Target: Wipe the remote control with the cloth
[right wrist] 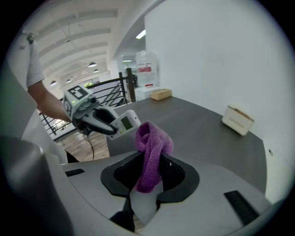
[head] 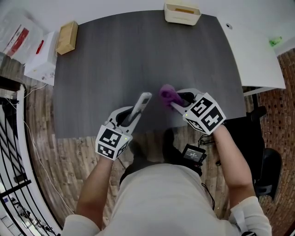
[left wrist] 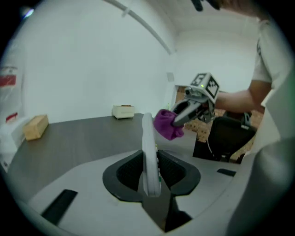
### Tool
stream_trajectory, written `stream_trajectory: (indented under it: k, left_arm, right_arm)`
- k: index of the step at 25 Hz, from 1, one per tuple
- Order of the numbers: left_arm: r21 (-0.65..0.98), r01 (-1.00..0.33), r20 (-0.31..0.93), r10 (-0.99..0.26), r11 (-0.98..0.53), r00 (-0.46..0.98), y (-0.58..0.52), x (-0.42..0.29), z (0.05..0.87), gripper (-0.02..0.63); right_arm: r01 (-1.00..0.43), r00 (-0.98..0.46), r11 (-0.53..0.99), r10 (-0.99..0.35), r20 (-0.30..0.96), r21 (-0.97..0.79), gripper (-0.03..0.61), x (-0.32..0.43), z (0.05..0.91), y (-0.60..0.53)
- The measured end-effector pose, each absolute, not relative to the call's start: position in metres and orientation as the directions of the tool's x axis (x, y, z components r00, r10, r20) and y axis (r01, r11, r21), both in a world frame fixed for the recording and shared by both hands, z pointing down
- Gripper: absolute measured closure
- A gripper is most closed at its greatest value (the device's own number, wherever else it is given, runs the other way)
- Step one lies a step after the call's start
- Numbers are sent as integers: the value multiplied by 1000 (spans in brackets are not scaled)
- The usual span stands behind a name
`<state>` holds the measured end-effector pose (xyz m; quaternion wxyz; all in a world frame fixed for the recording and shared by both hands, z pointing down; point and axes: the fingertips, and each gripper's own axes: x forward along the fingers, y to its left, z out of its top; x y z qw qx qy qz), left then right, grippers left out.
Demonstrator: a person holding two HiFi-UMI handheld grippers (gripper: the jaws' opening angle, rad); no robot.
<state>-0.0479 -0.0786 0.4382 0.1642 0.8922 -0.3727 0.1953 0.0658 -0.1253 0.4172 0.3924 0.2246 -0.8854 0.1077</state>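
holding, left gripper point(head: 130, 115): jaws clenched on the near end of the white remote control point(head: 142, 102), gripped by its thin sides
holding, right gripper point(head: 180, 102): jaws clenched on the purple cloth point(head: 168, 94), bunched, with a fold sticking out past the tips
remote control: raised at the near edge of the bench point(head: 138, 50), far end angled away and to the right, screen end toward the cloth
cloth: just right of the remote's far tip, close but apart
bench: dark grey, wood-grained
far edge: cream box point(head: 182, 13) right of centre
far left corner: tan block point(head: 67, 37)
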Motion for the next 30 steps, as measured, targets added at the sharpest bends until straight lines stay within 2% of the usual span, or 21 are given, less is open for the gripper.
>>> stream_trajectory:
  k: [5,9,14,17,19,25,30]
  left_arm:
    - [-8,-680,568,-563,-733,600,-66,-33,456,514]
    - [-57,-648,623,-534,-759,572,-57,-28,469,514]
    - [-84,-622,691,-495,-778,526,-50,-30,489,514]
    - [-87,-616,742,-463,-783,484,-47,-31,508,514]
    - [-110,-600,778,-445,-792,445,-45,-32,523,514]
    - [-184,-538,824,-428,-822,372,-34,-28,554,514]
    - [-213,-544,801,-464,-812,379,-30,-30,562,514]
  right_arm:
    - [-492,-580,862,-221,784,-121,471,52,436,-119]
    - [-441,-565,893,-201,800,-87,471,44,441,-106]
    - [-362,-597,929,-162,786,-84,471,28,428,-89]
    - [-306,-673,941,-105,732,-147,471,8,409,-73]
    - [-313,-693,937,-113,712,-156,471,-3,407,-71]
    - [-358,-491,934,-167,855,-24,471,8,498,-68]
    - [-411,-491,911,-188,851,-36,471,14,516,-67]
